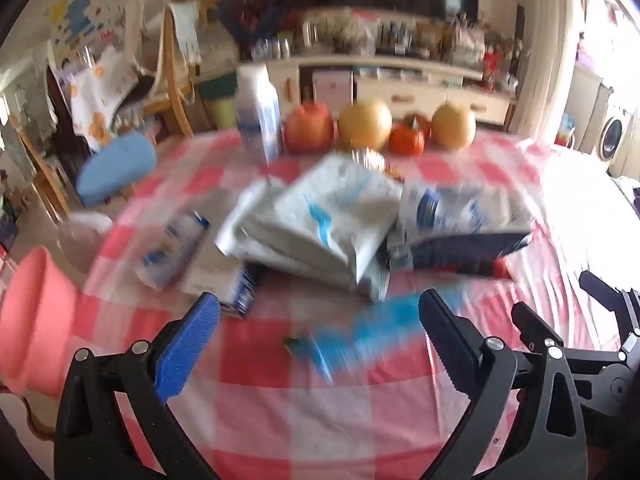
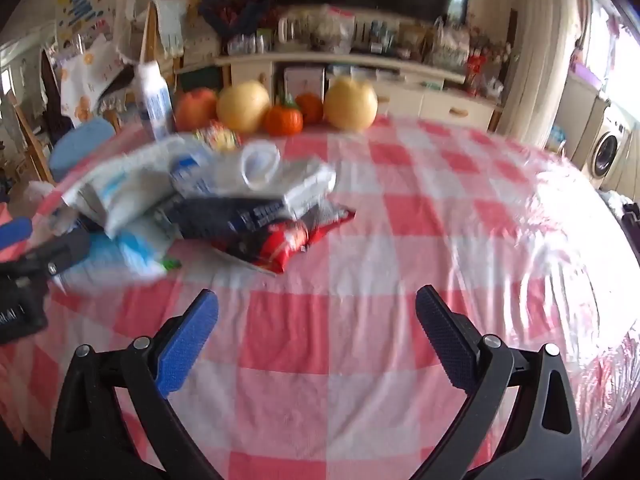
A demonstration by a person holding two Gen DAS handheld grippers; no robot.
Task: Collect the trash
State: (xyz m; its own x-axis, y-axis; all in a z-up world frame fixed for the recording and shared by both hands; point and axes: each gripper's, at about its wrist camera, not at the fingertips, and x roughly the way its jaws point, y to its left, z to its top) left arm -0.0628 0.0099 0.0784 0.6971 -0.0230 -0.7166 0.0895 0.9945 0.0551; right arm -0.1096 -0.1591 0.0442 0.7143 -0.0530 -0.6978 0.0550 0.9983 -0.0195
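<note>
Hovering with jaws spread and empty, both grippers [image 1: 319, 336] [image 2: 317, 334] needed one loose wrapper [image 1: 352, 336] near the worktop [image 2: 400, 240] front edge.

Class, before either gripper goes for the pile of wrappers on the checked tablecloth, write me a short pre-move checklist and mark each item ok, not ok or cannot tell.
1. Left gripper open and holding nothing: ok.
2. Right gripper open and holding nothing: ok.
3. Pile of wrappers ahead of the left gripper, nothing in between but a blue wrapper: ok.
4. Red snack bag within the right gripper's view: ok.
5. Fruit stands apart, behind the pile: ok.
6. Pink bin is open to take trash: cannot tell.
</note>
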